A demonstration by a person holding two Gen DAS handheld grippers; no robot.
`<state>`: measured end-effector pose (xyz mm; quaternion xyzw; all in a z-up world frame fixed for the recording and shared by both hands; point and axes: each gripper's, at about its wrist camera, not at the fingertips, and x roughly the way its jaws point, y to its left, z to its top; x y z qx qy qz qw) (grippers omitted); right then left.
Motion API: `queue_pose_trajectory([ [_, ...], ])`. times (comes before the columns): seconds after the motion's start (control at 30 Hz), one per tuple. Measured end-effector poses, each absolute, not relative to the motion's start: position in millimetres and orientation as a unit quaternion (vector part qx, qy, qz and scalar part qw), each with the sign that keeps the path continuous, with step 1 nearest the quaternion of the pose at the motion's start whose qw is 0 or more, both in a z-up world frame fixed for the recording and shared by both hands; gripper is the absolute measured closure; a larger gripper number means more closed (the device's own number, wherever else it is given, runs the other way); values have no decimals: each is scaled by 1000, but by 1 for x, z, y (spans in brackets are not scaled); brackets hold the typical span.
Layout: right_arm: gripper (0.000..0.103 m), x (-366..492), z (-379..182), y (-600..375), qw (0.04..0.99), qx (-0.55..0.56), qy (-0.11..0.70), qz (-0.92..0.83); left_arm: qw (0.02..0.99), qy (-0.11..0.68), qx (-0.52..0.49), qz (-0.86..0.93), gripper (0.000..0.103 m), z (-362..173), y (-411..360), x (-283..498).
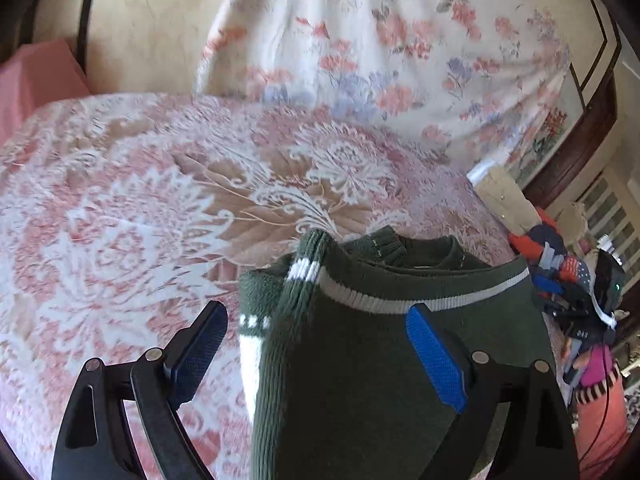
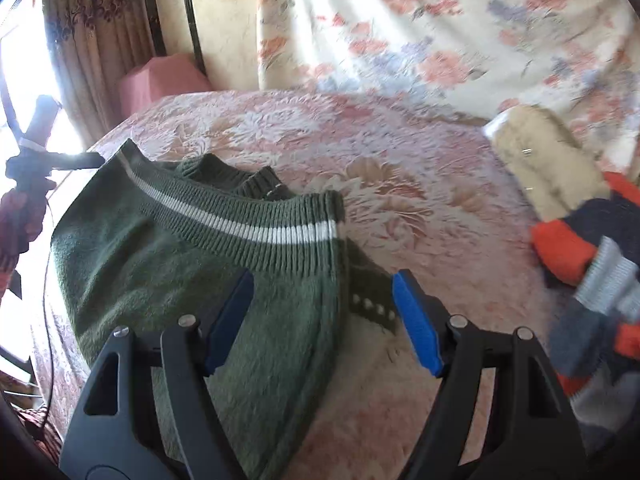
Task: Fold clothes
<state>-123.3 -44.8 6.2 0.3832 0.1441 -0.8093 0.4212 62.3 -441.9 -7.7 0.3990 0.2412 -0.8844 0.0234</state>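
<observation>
The green sweater [image 2: 192, 280] lies partly folded low in the frame on the bed [image 1: 120, 200], both grippers' jaws released, more clothes [image 2: 592, 248] heaped at right.

Bed [image 1: 120, 200] covered by pink-and-white bedspread, ornate floral/feather weave. Floral sheet [image 1: 380, 40], white with pink and lilac blossoms, draped upright at far side of bed. Cream wall [image 1: 152, 40] behind, textured. Pink cushion [image 2: 160, 78] at far left corner of bed, against wall. Brown patterned curtain [image 2: 88, 32] at left in right wrist view; strong daylight beside it, overexposed. Dark wooden frame [image 1: 580, 148] curves at right, white-paned door [image 1: 612, 212] beyond.
</observation>
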Motion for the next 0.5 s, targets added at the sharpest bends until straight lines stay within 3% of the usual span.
queue_pose_trajectory([
  [0.1, 31, -142, 0, -55, 439, 403, 130, -792, 1, 241, 415, -877, 11, -18, -445, 47],
  [0.23, 60, -153, -11, -68, 451, 419, 131, -777, -5, 208, 422, -882, 12, -20, -440, 37],
  [0.4, 73, -150, -18, -77, 451, 410, 146, -780, -9, 183, 425, -886, 18, -23, -440, 29],
  [0.43, 76, -149, -19, -78, 450, 408, 147, -781, -14, 186, 427, -885, 30, -25, -442, 25],
  [0.47, 81, -149, -19, -79, 449, 405, 148, -782, -17, 187, 431, -883, 53, -27, -443, 23],
  [0.5, 83, -149, -19, -79, 448, 402, 150, -784, -20, 186, 434, -881, 66, -28, -443, 21],
])
